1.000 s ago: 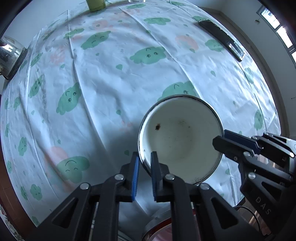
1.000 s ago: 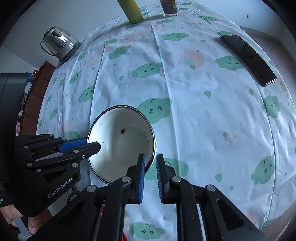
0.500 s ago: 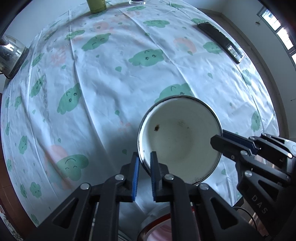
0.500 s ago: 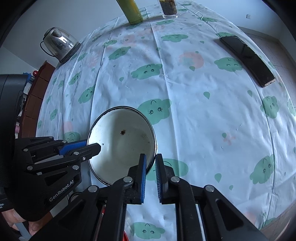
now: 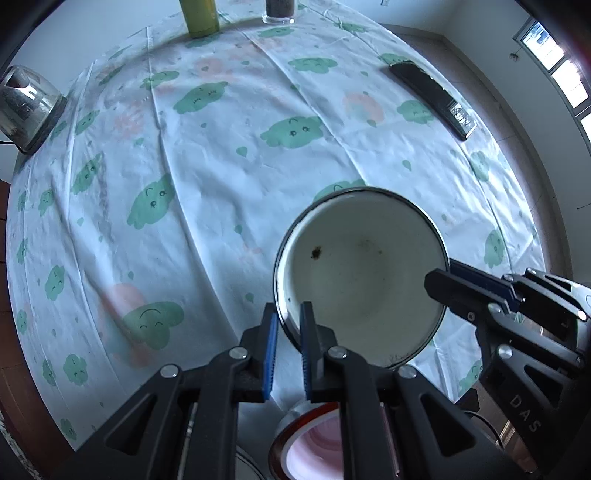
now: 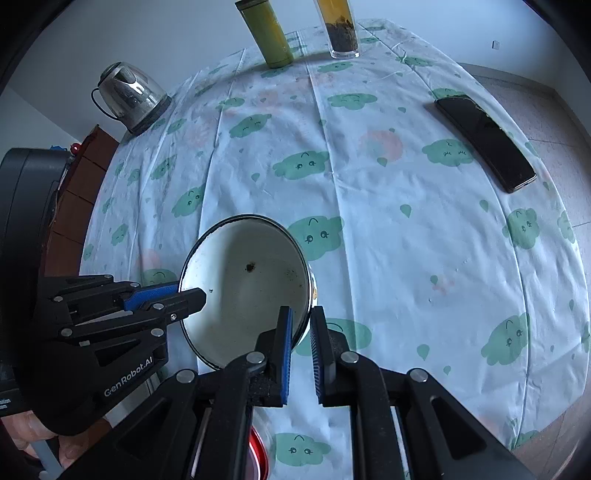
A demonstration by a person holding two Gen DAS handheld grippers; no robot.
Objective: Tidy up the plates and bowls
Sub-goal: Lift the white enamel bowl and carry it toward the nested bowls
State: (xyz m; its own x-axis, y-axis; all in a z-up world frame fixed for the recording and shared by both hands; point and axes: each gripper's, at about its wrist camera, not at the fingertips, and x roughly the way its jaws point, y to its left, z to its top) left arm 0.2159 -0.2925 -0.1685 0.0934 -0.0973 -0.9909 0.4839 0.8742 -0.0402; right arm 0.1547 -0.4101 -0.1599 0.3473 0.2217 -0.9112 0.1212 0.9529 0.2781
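1. The left gripper (image 5: 287, 325) is clamped on the rim of a white enamel bowl (image 5: 364, 280), one blue pad inside the wall and one outside, pointing down at the table.
2. The right gripper (image 6: 301, 334) grips the opposite side of the same rim, its inner finger inside the bowl and its outer one on the shiny outer wall.
3. The bowl hangs between the two grippers, clear of the cloud-print tablecloth (image 5: 207, 177), its mouth up and a dark speck on its inner wall.
4. Below and behind the left gripper's fingers sits a red-rimmed dish (image 5: 314, 446) with a pink inside.
5. Far ahead of the grippers stand an electric kettle (image 6: 129, 98), a yellow-green bottle (image 6: 267, 33) and a glass (image 6: 340, 31); a black phone (image 6: 484, 142) lies ahead to the right.
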